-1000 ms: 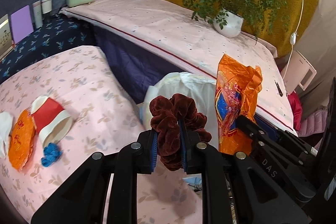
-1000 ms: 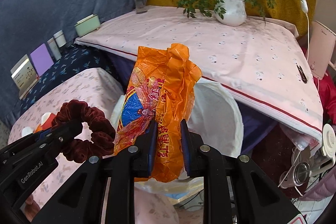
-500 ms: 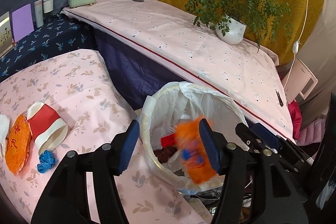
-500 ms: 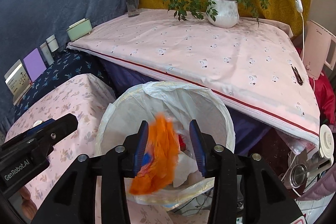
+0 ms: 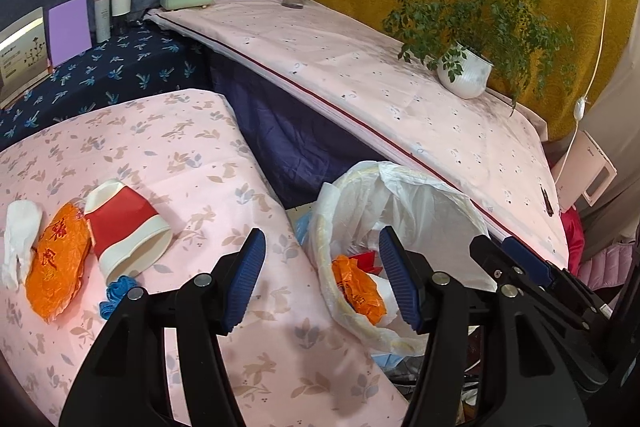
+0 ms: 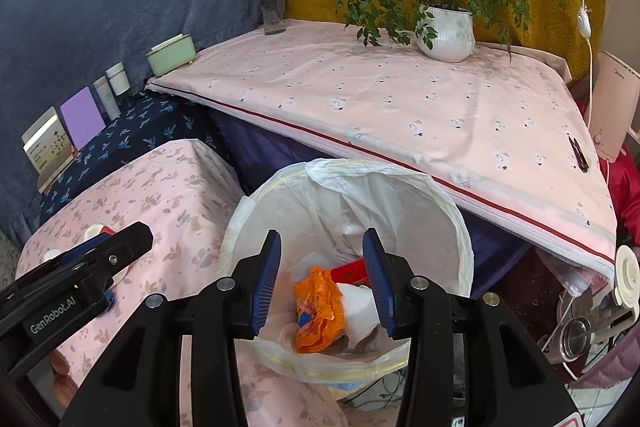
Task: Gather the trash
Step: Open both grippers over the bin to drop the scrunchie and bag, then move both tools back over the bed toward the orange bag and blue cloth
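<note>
Hovering over the bin (image 6: 456, 223), the right claw (image 6: 320, 277) has its jaws spread and grips nothing; below it an orange wrapper (image 6: 318, 311) lies inside the white liner beside crumpled white paper and a red scrap. The left claw (image 5: 322, 279) is also wide open and empty, poised above the right edge of the pink-covered worktop (image 5: 192, 155), just beside the bin's rim. More trash waits near the worktop's left edge: a red and white paper cup (image 5: 126, 233) lying on its side, a second orange wrapper (image 5: 58, 269) touching it, a white tissue (image 5: 20, 239) at the very edge, and a small blue scrap (image 5: 118, 291) at the cup's mouth. The step in hand looks like going back for these, and the left claw is the nearer one. The cup seems the easiest grab: close the jaws across its wall near the open rim, gently, since thin paper will crush and may slip. The flat wrapper probably needs pinching at a raised crease rather than from straight above, or the pads could catch the cloth. Working piece by piece would avoid dragging neighbours off the edge.
</note>
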`<state>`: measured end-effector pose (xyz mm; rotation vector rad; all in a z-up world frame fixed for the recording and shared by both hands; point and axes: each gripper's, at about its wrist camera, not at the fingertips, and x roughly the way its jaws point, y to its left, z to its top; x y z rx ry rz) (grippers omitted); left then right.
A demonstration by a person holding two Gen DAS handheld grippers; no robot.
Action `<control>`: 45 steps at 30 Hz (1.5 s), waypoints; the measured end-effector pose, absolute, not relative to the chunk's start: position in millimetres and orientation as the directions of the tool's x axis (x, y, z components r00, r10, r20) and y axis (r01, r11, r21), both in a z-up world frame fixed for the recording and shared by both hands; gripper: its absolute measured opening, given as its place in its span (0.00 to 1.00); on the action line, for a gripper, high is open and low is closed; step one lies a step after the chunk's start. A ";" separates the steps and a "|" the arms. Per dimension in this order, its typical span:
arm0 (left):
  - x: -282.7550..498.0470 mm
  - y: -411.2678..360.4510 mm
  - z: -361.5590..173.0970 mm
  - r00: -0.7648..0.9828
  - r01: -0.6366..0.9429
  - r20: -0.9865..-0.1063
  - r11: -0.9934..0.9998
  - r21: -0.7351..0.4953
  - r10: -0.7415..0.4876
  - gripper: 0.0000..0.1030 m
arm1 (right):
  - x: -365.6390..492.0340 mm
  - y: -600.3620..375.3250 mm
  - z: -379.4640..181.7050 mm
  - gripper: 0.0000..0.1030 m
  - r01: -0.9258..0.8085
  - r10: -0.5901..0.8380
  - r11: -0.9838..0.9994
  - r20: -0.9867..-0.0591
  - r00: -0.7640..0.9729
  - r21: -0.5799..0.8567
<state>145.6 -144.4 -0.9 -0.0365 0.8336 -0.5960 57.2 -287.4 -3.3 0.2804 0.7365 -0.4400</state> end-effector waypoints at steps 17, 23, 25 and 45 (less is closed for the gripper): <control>151.9 -80.2 -1.9 0.579 0.378 -0.686 0.891 -0.254 -0.441 0.55 | 68.6 -232.1 3.2 0.45 0.380 -0.211 0.920 -0.698 0.684 0.094; 152.5 -52.4 -4.6 0.602 0.328 -0.688 0.911 -0.251 -0.406 0.61 | 74.4 -205.3 3.5 0.45 0.330 -0.172 0.939 -0.703 0.690 0.094; 153.2 -42.7 -5.4 0.609 0.313 -0.688 0.916 -0.249 -0.395 0.61 | 76.6 -196.2 3.3 0.46 0.317 -0.161 0.944 -0.705 0.690 0.095; 157.4 67.0 -31.4 0.663 0.103 -0.709 0.968 -0.230 -0.239 0.78 | 93.5 -113.3 -18.1 0.46 0.177 -0.058 0.981 -0.748 0.661 0.080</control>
